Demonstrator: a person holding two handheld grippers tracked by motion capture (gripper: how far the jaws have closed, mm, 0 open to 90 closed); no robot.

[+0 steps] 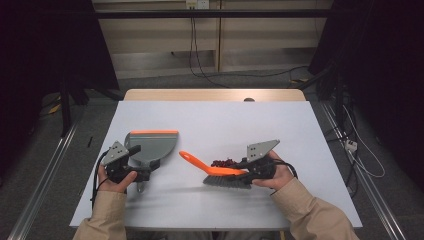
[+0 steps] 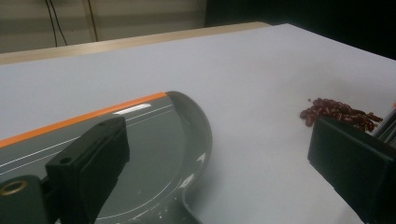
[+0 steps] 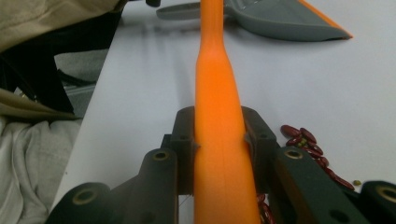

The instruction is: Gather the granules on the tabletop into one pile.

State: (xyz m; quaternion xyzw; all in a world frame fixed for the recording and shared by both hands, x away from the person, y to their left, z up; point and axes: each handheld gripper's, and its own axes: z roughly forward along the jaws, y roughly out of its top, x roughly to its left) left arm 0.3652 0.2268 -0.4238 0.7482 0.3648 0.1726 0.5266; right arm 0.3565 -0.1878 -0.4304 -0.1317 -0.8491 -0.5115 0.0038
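Right claw: clenched on the brush handle, bristles on the tabletop.
Left claw: released, jaws astride the dustpan handle.
Beans: just beyond the brush; grip the dustpan, then sweep leftward.

From the high view we look forward and down on the whole tabletop from above its near edge. In the left gripper view we sit low, just behind the left tongs, facing across toward the far right corner, close over the dustpan and the beans. In the right gripper view we look along the brush handle, very near, toward the dustpan by the left edge. All three share that dustpan and the beans.
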